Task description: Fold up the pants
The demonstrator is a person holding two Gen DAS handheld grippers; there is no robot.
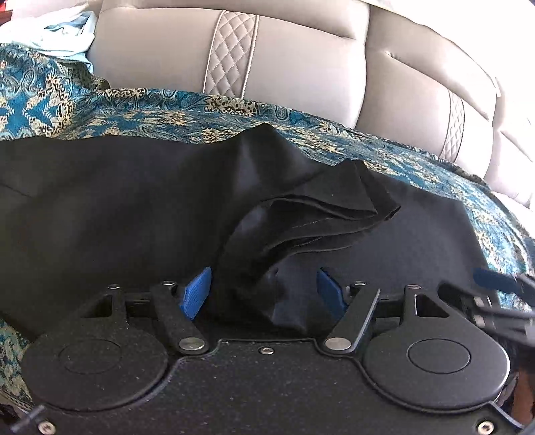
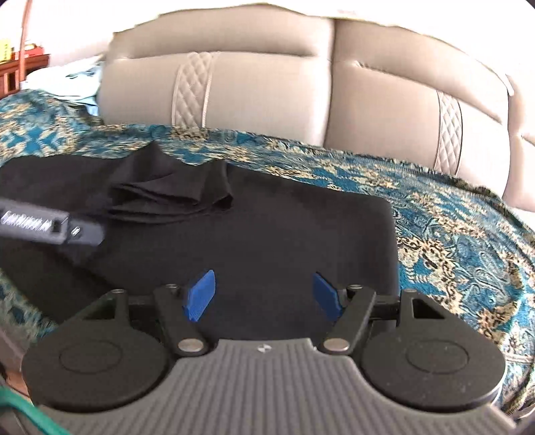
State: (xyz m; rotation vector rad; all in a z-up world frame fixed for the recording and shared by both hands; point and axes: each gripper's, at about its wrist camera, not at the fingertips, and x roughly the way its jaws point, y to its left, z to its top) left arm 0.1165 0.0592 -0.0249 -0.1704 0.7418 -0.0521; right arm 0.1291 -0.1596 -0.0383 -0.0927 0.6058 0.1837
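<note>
Black pants (image 1: 117,207) lie spread on a teal patterned cover, with a bunched, folded-over flap (image 1: 317,214) in the middle. My left gripper (image 1: 264,291) is open; a hump of the black cloth rises between its blue pads but they stand apart from it. My right gripper (image 2: 264,294) is open and empty, just above the flat right part of the pants (image 2: 284,234). The bunched flap (image 2: 174,194) lies to its far left. The left gripper's body (image 2: 50,224) shows at the left of the right wrist view. The right gripper's blue tip (image 1: 495,281) shows at the right of the left wrist view.
The teal and gold patterned cover (image 2: 451,234) drapes a seat, with beige quilted sofa backrests (image 2: 267,87) behind it. Pale blue and white cloth (image 1: 50,30) lies at the far left. A wooden cabinet (image 2: 20,70) stands at the far left.
</note>
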